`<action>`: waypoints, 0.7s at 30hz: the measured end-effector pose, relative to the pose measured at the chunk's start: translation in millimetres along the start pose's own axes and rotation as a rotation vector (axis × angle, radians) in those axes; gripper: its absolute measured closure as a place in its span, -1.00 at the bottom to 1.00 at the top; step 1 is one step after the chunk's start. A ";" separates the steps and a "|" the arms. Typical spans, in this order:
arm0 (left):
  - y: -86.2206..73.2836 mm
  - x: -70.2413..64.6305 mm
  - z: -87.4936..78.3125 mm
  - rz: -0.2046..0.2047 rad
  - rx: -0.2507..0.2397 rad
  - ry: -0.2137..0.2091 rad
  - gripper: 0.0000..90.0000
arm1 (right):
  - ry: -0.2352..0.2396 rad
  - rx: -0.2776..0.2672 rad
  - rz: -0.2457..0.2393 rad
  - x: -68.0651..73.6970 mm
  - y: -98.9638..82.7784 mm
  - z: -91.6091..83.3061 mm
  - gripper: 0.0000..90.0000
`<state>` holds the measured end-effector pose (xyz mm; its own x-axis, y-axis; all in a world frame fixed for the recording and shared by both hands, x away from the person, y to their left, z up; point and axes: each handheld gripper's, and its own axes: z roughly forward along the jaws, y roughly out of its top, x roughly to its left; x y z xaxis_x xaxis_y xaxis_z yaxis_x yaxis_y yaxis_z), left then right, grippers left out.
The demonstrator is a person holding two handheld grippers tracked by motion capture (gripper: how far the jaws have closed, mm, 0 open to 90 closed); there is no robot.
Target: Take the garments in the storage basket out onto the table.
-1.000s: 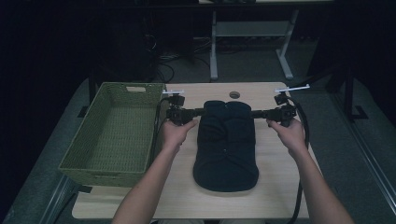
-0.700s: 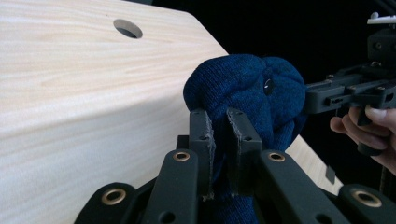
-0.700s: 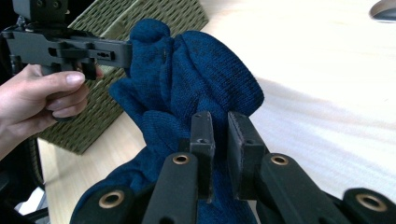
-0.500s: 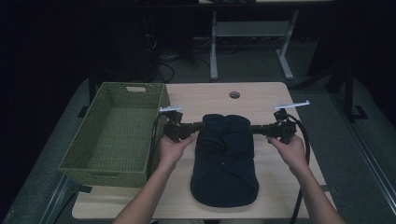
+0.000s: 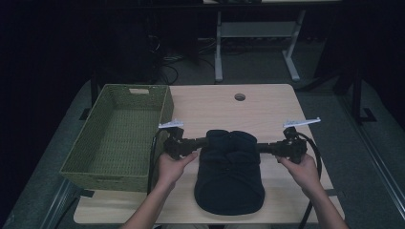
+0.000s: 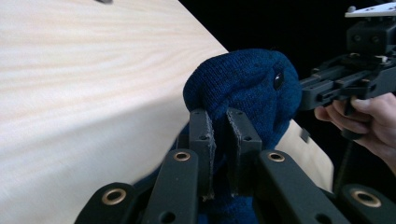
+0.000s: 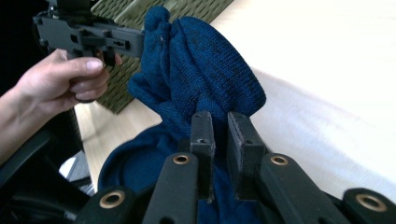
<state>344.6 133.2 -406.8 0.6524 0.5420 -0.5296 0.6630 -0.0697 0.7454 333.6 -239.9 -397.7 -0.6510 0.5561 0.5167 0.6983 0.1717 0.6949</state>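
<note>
Sweater [image 5: 230, 174] of dark blue knit lies folded near the desk's [image 5: 267, 105] front edge in the high view, beside the green woven basket [image 5: 119, 138], my left claw [image 5: 203, 141] and right claw [image 5: 262, 147] pinching its far fold at either side. In my left gripper view the jaws clamp thick ribbed knit [image 6: 243, 88]. In my right gripper view they clamp it too [image 7: 205, 70], so I judge a fold is in hand and next both claws must lay it flat together.

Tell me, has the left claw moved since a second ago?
Yes. The left claw, pinching the blue knit garment, has come toward the person, away from the table's round hole.
</note>
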 end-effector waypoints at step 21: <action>-35.1 -6.8 -11.7 0.010 0.113 -0.056 0.83 | 0.060 0.005 0.056 2.5 -13.1 -7.7 0.59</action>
<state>312.7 141.7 -424.7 0.6769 0.4933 -0.5464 0.6911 -0.1704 0.7024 320.5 -247.0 -401.6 -0.6272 0.5150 0.5843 0.7357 0.1453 0.6616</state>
